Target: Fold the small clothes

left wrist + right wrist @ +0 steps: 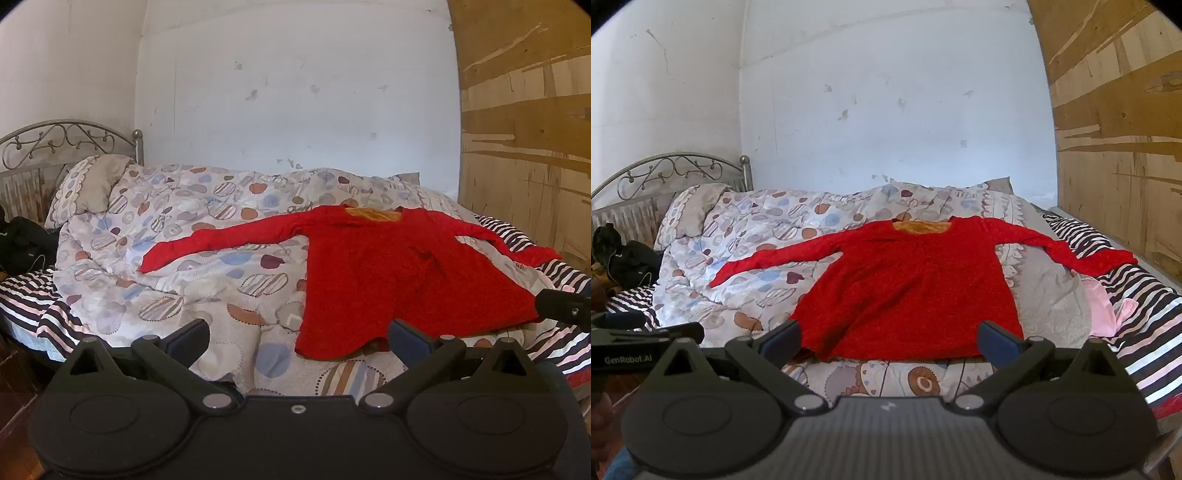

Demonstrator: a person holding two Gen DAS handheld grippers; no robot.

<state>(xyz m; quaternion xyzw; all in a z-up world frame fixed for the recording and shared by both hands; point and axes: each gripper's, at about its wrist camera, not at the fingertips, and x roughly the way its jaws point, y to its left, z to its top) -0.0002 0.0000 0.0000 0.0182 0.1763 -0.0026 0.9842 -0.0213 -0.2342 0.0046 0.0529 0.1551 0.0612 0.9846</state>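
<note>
A red long-sleeved top [406, 273] lies flat on the bed, face up, both sleeves spread out, neck away from me. It also shows in the right wrist view [912, 288]. My left gripper [299, 336] is open and empty, just short of the top's near hem at its left corner. My right gripper [890, 336] is open and empty, held in front of the middle of the hem. The right gripper's tip shows at the right edge of the left wrist view [561, 304]; the left gripper shows at the left edge of the right wrist view [646, 339].
The top rests on a patterned duvet [184, 258] over a striped sheet [1145, 332]. A pillow [88, 188] and metal headboard [62, 144] are at the left. Dark clothes [624, 258] lie at the bed's left. A pink item [1104, 302] lies right of the top. A wooden panel [1119, 147] bounds the right.
</note>
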